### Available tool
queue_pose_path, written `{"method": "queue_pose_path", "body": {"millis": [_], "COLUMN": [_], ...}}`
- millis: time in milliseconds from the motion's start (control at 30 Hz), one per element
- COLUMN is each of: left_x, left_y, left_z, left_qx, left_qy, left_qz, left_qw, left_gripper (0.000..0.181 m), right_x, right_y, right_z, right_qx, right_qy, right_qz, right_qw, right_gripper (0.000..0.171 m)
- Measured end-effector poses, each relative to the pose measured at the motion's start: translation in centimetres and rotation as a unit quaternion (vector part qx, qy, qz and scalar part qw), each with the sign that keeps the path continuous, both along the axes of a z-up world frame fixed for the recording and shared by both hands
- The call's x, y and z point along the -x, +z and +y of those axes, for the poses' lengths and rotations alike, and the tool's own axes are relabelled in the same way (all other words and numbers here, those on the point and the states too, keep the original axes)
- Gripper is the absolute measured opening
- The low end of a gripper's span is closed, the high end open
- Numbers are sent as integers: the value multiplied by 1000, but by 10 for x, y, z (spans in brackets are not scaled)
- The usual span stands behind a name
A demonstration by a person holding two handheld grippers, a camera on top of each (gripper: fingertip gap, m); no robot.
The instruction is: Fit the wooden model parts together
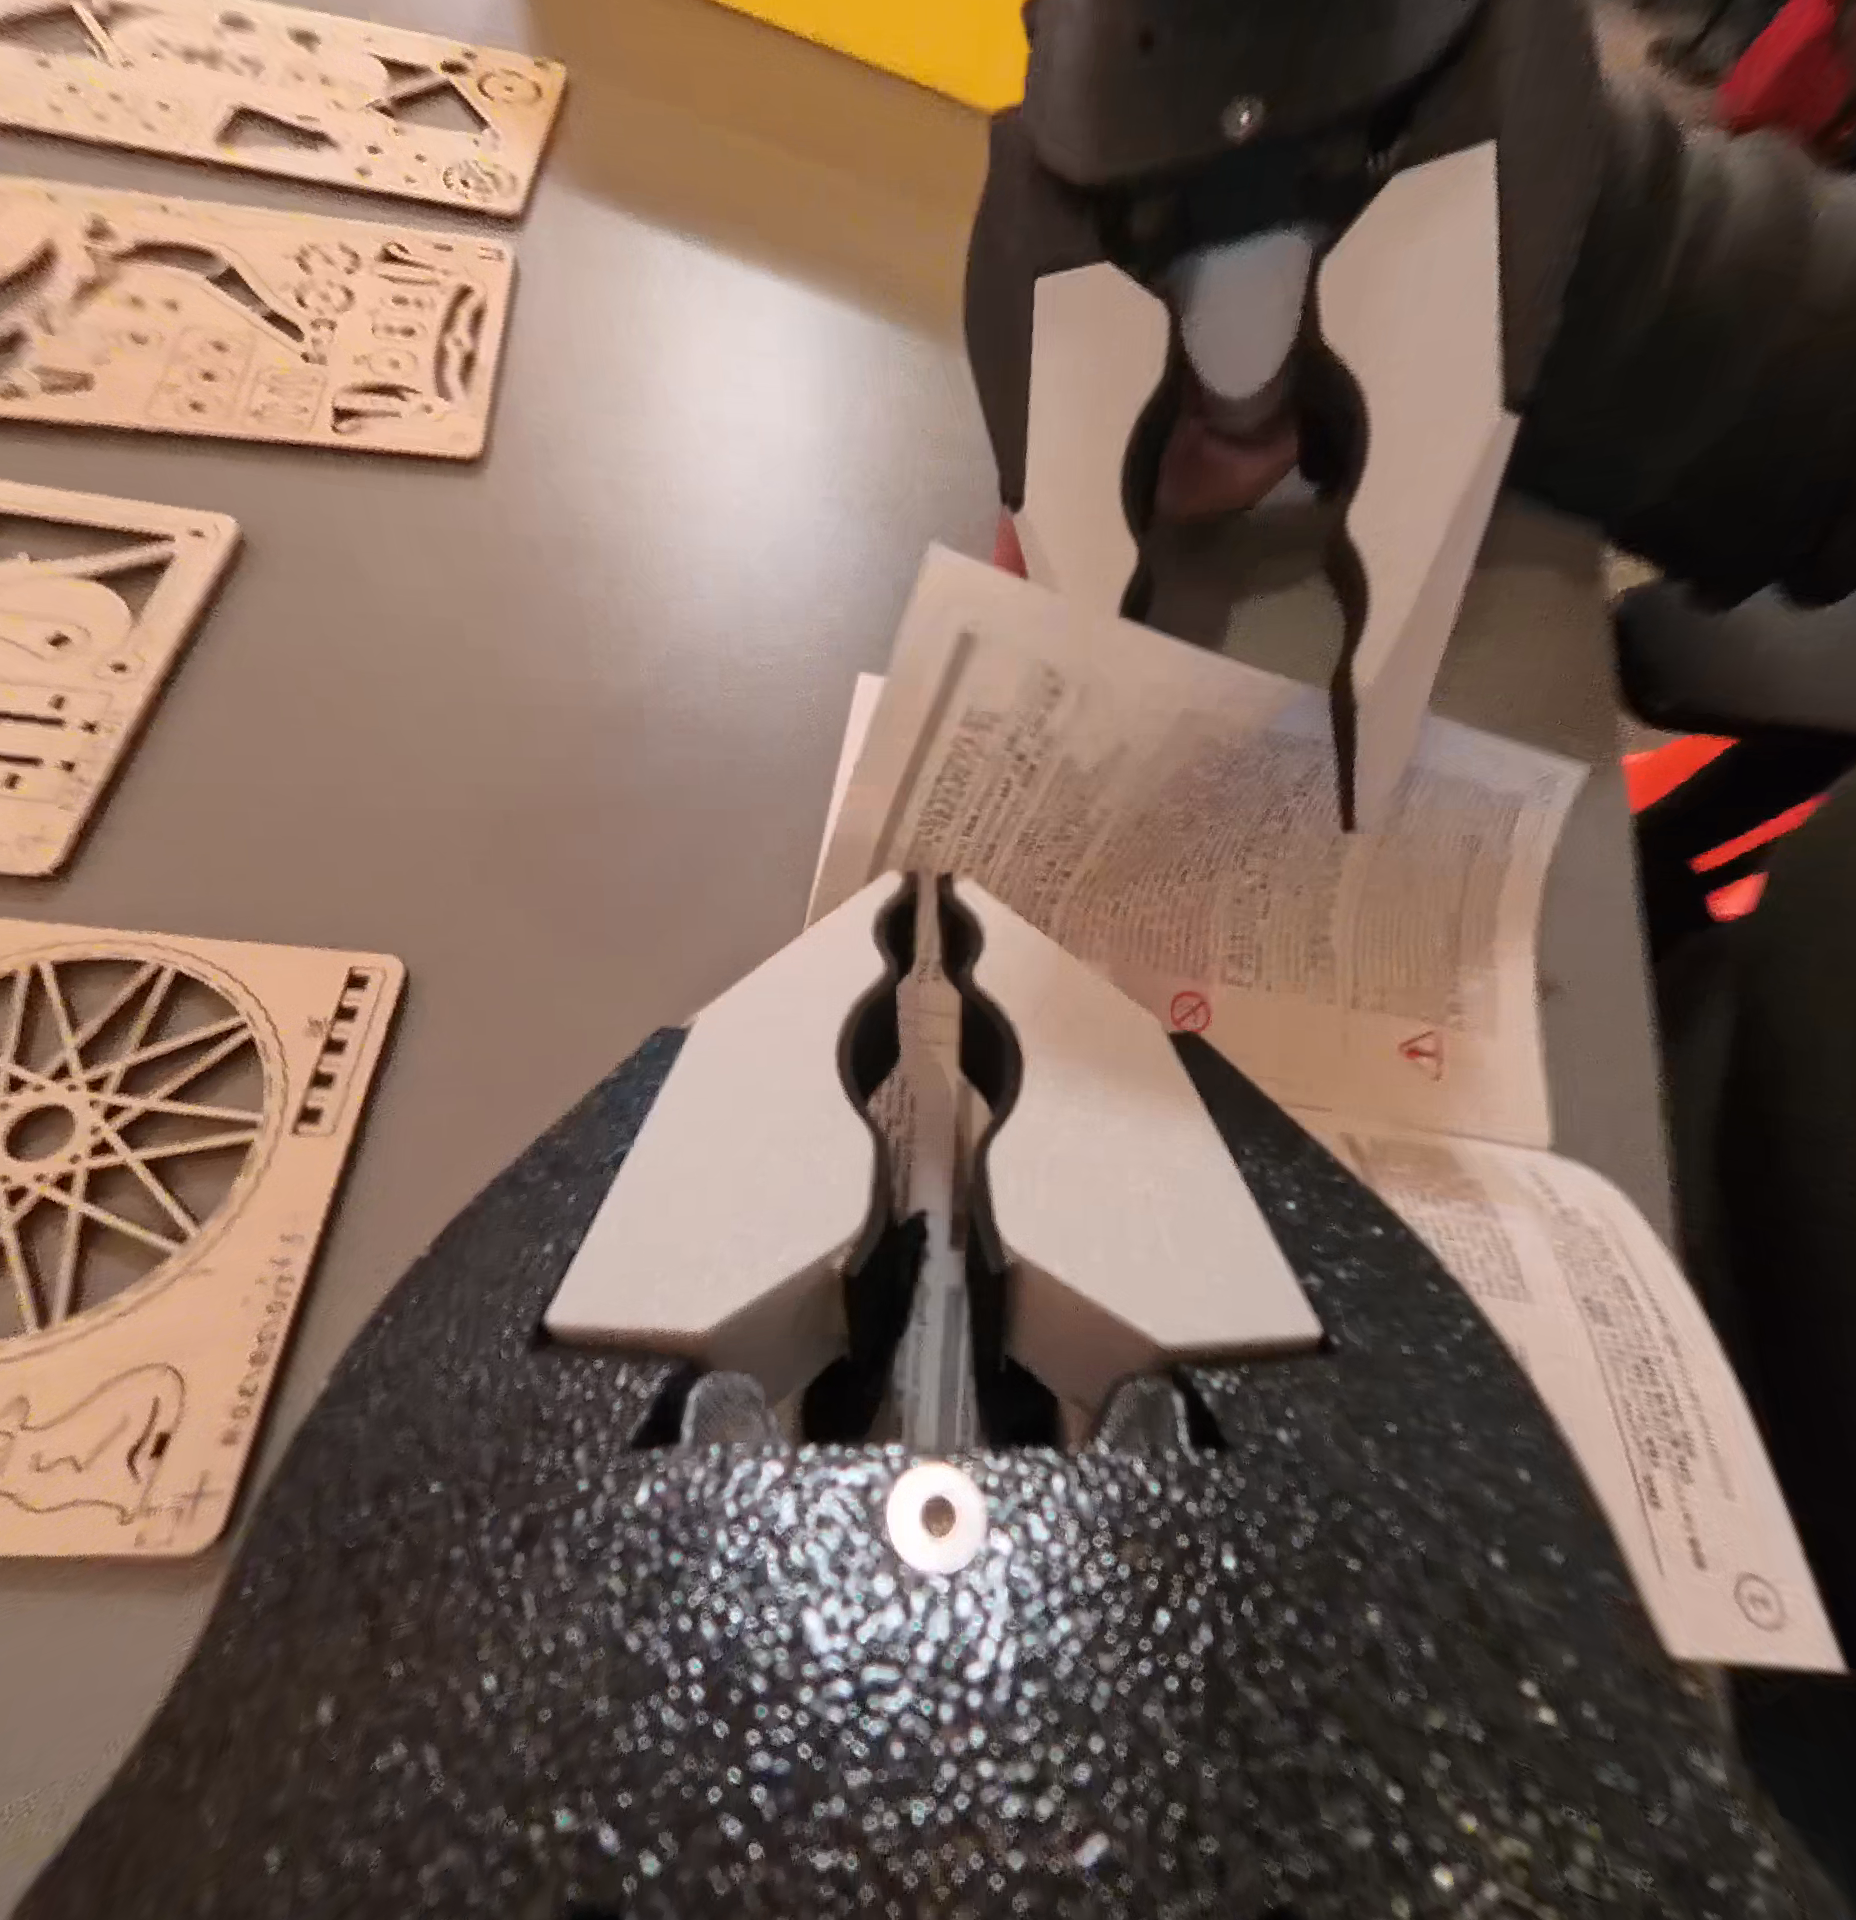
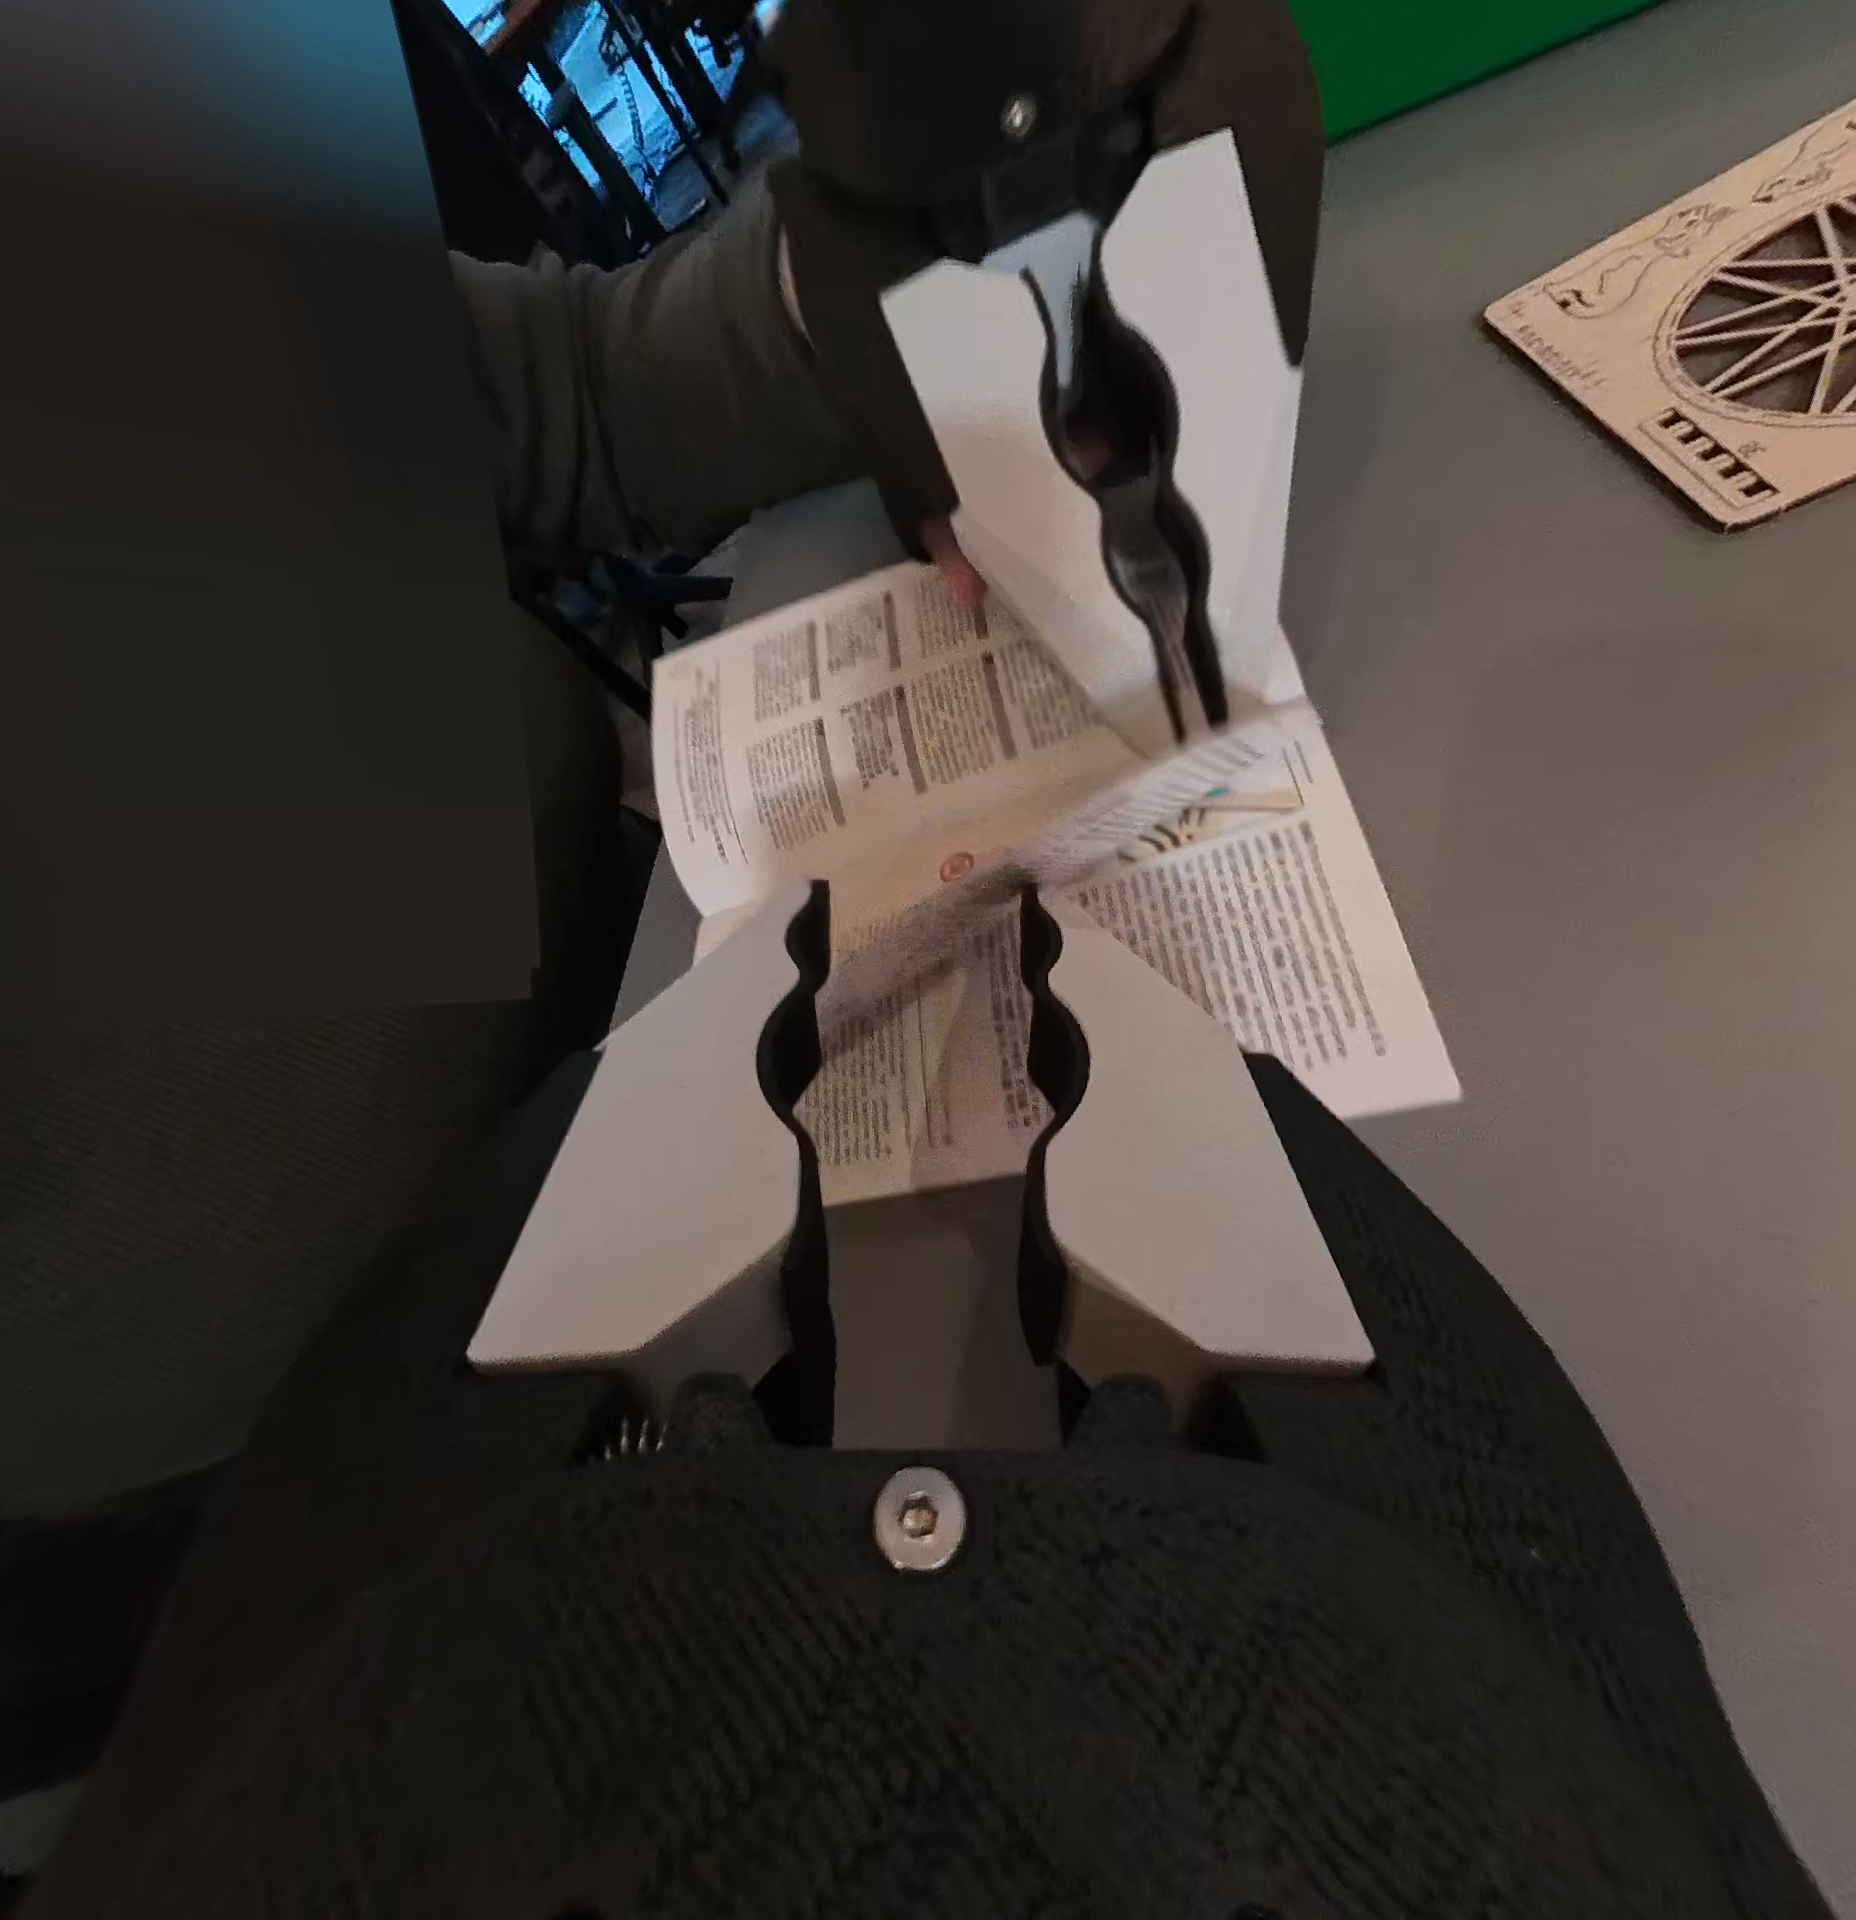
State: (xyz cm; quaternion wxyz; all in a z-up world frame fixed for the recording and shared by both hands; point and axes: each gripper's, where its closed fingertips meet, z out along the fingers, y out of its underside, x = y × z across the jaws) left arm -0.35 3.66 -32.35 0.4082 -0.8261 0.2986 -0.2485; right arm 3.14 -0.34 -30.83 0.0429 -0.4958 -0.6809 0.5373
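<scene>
Pinching a booklet page point(image 1: 1194, 831), the left hand-held gripper point(image 1: 930, 883) was nearly closed on the paper. Right hand-held gripper point(image 2: 924, 894) was held wide, nothing between its jaws, poised over the open instruction booklet point(image 2: 1256, 966) at the tabletop point(image 2: 1630, 831) edge. Wooden part sheets point(image 1: 155, 1226) were laid flat beside the booklet, parts unpunched on the wheel sheet point(image 2: 1734, 343). Step judged: instructions consulted, assembly not begun. Next move calls for releasing the page and freeing a part from a sheet.

Grey table point(image 1: 643, 623): wooden sheets point(image 1: 145, 1226), booklet point(image 1: 1267, 862)
</scene>
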Motion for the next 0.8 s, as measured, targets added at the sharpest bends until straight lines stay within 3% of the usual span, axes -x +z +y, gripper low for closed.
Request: {"method": "queue_pose_path", "body": {"millis": [67, 200, 367, 600, 800], "left_x": [3, 14, 14, 21, 19], "left_y": [3, 17, 72, 45, 25], "left_z": [-5, -15, -55, -94, -102], "left_qx": [29, 39, -63, -47, -36], "left_qy": [-5, 11, 0, 81, 112], "left_qz": [-19, -33, -92, -46, -28], "left_qw": [999, 999, 994, 995, 993], "left_gripper": [13, 14, 29, 25, 20], "right_x": [-2, -14, -19, 0, 13], "right_y": [-3, -8, 11, 25, 29], "right_z": [0, -11, -35, -63, -88], "right_qx": [2, 15, 45, 19, -27], "right_qy": [-1, 32, 85, 94, 106], "right_qz": [-14, -43, 8, 84, 117], "right_qw": [1000, 998, 995, 992, 987], "right_gripper": [34, 33, 33, 41, 41]}}
